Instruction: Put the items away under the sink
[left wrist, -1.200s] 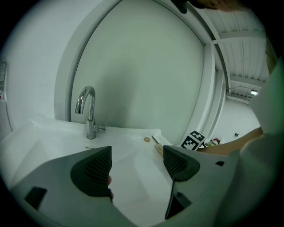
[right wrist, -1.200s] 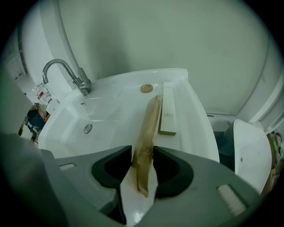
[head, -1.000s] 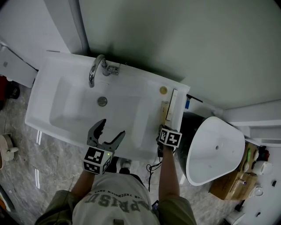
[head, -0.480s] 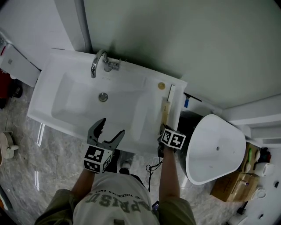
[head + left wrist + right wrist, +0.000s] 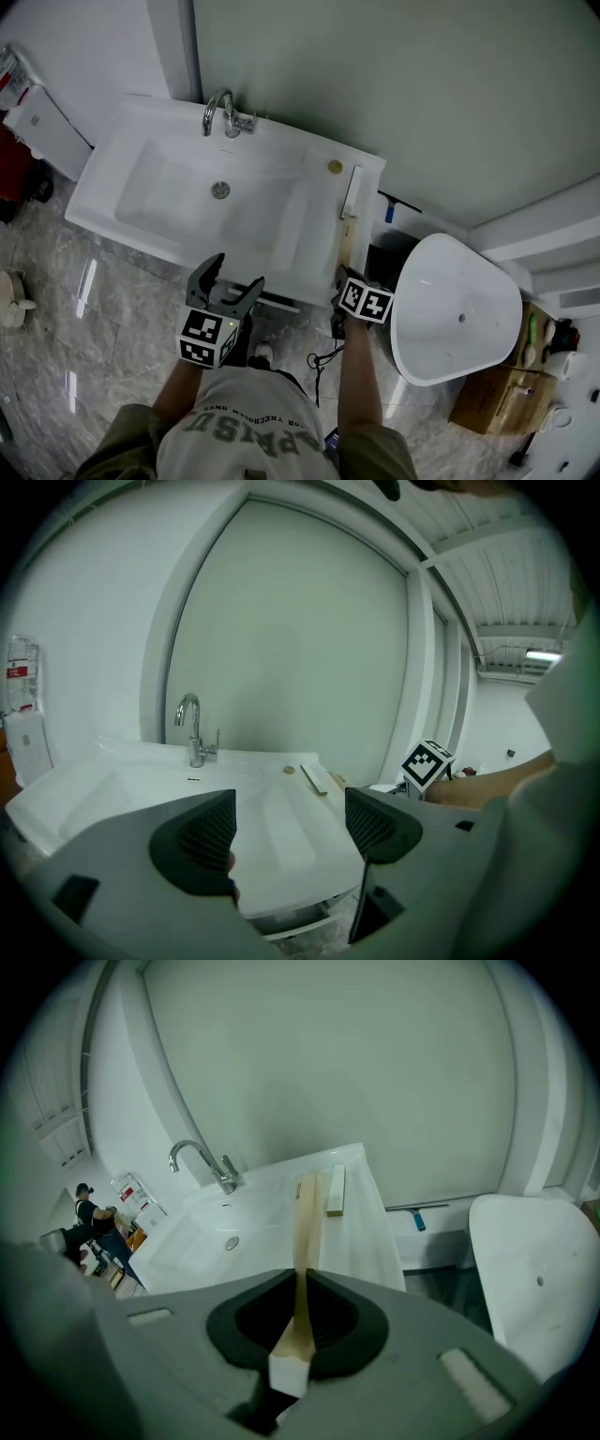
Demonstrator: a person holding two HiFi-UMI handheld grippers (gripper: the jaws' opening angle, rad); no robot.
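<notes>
- The sink, with its faucet at the far edge, is sitting higher in the head view than a second ago. The person seems to be backing away from it.
- The left gripper is hanging with its jaws wide apart and nothing between them. A second ago it was over the sink's near rim, and now it is clearing that rim, above the floor.
- The right gripper is clamping the near end of the strip, its jaws pressing on the two broad faces with the strip standing on edge.
- The strip is reaching from the near right corner of the sink out over the right-hand surface, its far end close to the bar. A second ago it was lying alongside the bar, so it is being drawn nearer.
- I cannot tell whether the strip is hanging clear of the surface.
- The bar and the disc are lying where they were on that surface, so both are probably still waiting their turn.
- The strip is likely heading down under the sink next. Only a dark gap is showing there, below the near edge.
- The white basin is standing just right of the sink, and the long strip could clip it while swinging down.
</notes>
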